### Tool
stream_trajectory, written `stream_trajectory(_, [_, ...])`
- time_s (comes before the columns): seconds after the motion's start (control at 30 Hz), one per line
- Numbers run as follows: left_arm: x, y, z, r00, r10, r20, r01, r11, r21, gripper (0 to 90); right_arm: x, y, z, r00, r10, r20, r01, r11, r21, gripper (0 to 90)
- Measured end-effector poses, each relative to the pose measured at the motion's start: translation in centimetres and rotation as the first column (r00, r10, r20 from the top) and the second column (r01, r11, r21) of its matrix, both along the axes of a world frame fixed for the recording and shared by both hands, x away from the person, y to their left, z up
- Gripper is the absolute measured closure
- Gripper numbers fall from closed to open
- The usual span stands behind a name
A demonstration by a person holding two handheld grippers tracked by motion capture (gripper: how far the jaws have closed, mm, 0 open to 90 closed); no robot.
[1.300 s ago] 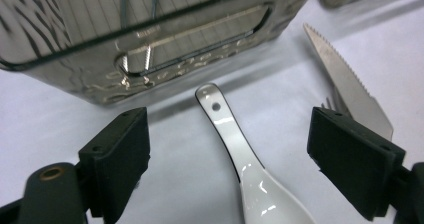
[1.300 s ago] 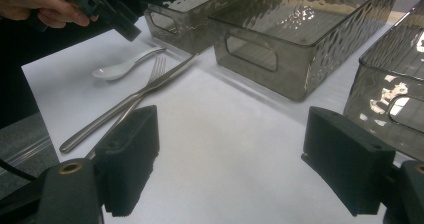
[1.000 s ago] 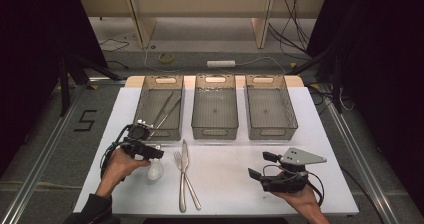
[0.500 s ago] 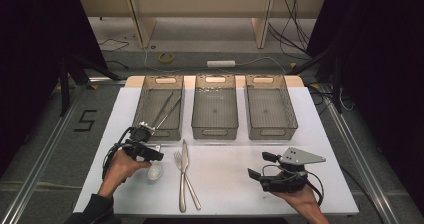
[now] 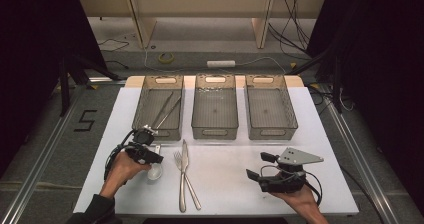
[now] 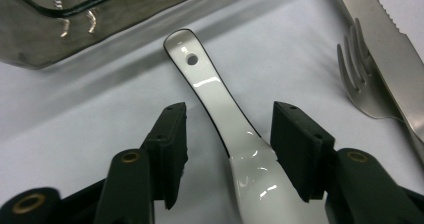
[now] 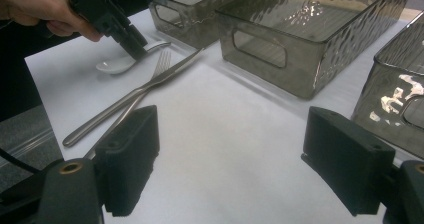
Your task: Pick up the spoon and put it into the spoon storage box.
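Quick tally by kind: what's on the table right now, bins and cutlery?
Bins: 3
Chopsticks, in the left bin: 2
White spoon, between the left gripper jaws: 1
Fork: 1
Knife: 1
Total: 8

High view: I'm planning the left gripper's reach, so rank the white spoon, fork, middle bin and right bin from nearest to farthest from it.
From the left gripper, whose jaws have just been closing around the spoon handle:
1. White spoon, between the jaws.
2. Fork, just to the right, lying against the knife.
3. Middle bin, beyond and right.
4. Right bin, farthest right.
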State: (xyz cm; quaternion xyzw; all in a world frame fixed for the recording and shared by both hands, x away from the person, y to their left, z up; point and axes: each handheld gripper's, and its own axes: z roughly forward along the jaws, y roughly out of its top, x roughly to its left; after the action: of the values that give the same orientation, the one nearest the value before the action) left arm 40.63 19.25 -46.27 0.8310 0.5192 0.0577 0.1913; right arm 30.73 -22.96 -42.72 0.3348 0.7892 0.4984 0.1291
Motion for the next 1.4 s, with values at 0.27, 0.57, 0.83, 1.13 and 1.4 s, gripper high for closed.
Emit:
stream_trajectory(0.27, [-0.1,-1.0,-0.3,0.9992,-0.037,-0.014,0.037,0.9993,0.005,60.8,-0.1,0.2,0.0,1.0000,0.001,0.000,-0.001,1.0000,-0.007,23.5])
stream_trajectory(0.57, [-0.2,-1.3,-0.4,0.9990,-0.043,-0.014,0.043,0.9991,-0.001,70.2,-0.1,0.3,-0.1,1.0000,0.003,-0.004,-0.003,1.0000,-0.009,23.7])
stream_trajectory(0.83, [-0.2,-1.2,-0.3,0.9987,-0.050,-0.009,0.050,0.9987,-0.008,71.7,-0.1,0.3,-0.1,1.0000,0.005,-0.004,-0.005,0.9999,-0.011,23.9])
stream_trajectory(1.13, [-0.1,-1.4,-0.1,0.9974,-0.070,-0.019,0.069,0.9964,-0.049,78.6,-0.1,0.3,-0.1,1.0000,0.005,-0.003,-0.005,0.9999,-0.012,23.9])
stream_trajectory(1.4, [-0.1,-1.9,-0.1,0.9950,-0.096,-0.027,0.094,0.9940,-0.056,84.3,-0.1,0.4,-0.1,1.0000,0.009,-0.002,-0.009,0.9998,-0.017,24.1])
